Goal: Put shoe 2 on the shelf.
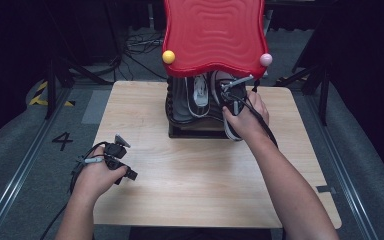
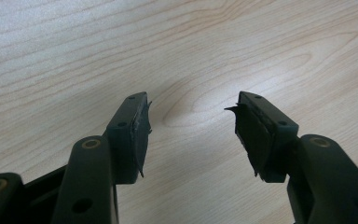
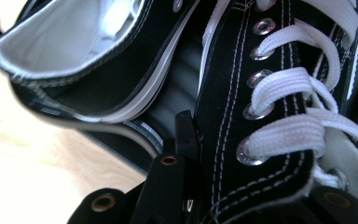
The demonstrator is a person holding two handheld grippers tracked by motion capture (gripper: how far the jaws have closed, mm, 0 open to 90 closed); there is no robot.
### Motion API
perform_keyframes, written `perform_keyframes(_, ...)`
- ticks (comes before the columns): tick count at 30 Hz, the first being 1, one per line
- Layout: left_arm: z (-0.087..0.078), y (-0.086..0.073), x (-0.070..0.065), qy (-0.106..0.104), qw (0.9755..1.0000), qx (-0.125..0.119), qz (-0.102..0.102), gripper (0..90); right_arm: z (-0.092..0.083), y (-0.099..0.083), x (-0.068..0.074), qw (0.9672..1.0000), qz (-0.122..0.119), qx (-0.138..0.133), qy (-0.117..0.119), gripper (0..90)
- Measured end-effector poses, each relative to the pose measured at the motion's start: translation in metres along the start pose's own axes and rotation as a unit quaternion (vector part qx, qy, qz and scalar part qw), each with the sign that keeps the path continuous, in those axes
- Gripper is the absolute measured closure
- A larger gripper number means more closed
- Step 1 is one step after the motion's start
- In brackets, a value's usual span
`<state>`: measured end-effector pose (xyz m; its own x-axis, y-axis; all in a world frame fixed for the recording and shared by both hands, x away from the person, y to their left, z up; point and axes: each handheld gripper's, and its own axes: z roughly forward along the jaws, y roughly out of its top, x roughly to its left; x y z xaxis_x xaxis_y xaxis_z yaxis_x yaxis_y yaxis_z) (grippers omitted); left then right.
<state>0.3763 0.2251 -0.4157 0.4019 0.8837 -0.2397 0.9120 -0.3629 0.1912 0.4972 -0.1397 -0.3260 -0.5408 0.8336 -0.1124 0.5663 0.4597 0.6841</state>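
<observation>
Two black canvas sneakers with white laces stand on a black rack (image 1: 180,131) at the table's far side, under a wavy red board (image 1: 215,30). My right gripper (image 1: 233,98) is shut on the right sneaker (image 1: 220,86) by its laced side. In the right gripper view one black finger (image 3: 185,135) presses against that sneaker's eyelet panel (image 3: 228,93), and the other sneaker (image 3: 98,79) lies to its left. The left sneaker (image 1: 197,97) stands beside it in the high view. My left gripper (image 1: 129,172) rests near the table's left edge, its jaws open (image 2: 193,107) over bare wood with nothing between them.
A yellow ball (image 1: 168,56) and a pink ball (image 1: 265,59) sit at the red board's front corners. The light wooden table (image 1: 190,185) has free room across its middle and front. Black stands and cables crowd the floor behind it.
</observation>
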Motion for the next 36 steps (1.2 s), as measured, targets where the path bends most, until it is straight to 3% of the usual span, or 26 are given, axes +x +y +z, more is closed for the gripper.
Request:
perform_keyframes(5,0.0,0.001,0.0,-0.002,1.0,0.0,0.0,45.3,0.005,0.001,0.002,0.9999,-0.013,0.011,-0.001,84.1)
perform_keyframes(6,0.0,0.001,0.0,-0.001,1.0,0.0,0.0,45.3,0.004,0.001,0.002,0.9998,-0.014,0.014,0.004,81.3)
perform_keyframes(7,0.0,0.002,0.0,-0.002,1.0,0.001,0.002,45.3,0.001,-0.001,0.001,0.9997,-0.006,0.005,0.024,70.1)
perform_keyframes(9,0.001,0.004,-0.001,-0.003,1.0,0.001,0.004,45.3,0.0,-0.002,0.001,0.9995,-0.004,0.002,0.032,65.9)
perform_keyframes(11,0.001,0.006,-0.003,-0.004,1.0,0.001,0.006,45.3,-0.005,-0.005,0.002,0.9992,-0.006,-0.005,0.038,57.7)
perform_keyframes(14,0.002,0.011,-0.006,-0.005,0.9999,0.002,0.014,45.2,-0.017,-0.011,0.002,0.999,-0.011,-0.014,0.041,56.3)
perform_keyframes(17,0.004,0.015,-0.01,-0.005,0.9998,0.005,0.019,45.3,-0.031,-0.017,0.001,0.9987,0.0,-0.015,0.048,54.2)
perform_keyframes(18,0.004,0.017,-0.011,-0.006,0.9997,0.006,0.022,45.3,-0.04,-0.02,-0.001,0.9978,0.012,-0.009,0.065,54.0)
perform_keyframes(20,0.005,0.021,-0.013,-0.007,0.9996,0.007,0.027,45.3,-0.045,-0.022,-0.002,0.9974,0.013,-0.007,0.07,56.7)
perform_keyframes(24,0.008,0.027,-0.016,-0.008,0.9993,0.009,0.035,45.4,-0.071,-0.031,-0.008,0.9966,0.011,-0.013,0.08,61.9)
perform_keyframes(27,0.01,0.03,-0.017,-0.012,0.9992,0.012,0.036,45.4,-0.091,-0.038,-0.01,0.9944,0.005,-0.016,0.104,63.3)
perform_keyframes(29,0.011,0.032,-0.018,-0.013,0.9991,0.013,0.038,45.4,-0.1,-0.044,-0.012,0.9934,0.003,-0.001,0.114,68.6)
perform_keyframes(32,0.011,0.032,-0.019,-0.014,0.9991,0.012,0.039,45.3,-0.112,-0.056,-0.015,0.9942,-0.008,0.03,0.103,82.1)
perform_keyframes(36,0.011,0.031,-0.02,-0.013,0.9991,0.013,0.038,45.3,-0.11,-0.071,-0.016,0.9917,-0.01,0.069,0.108,89.8)
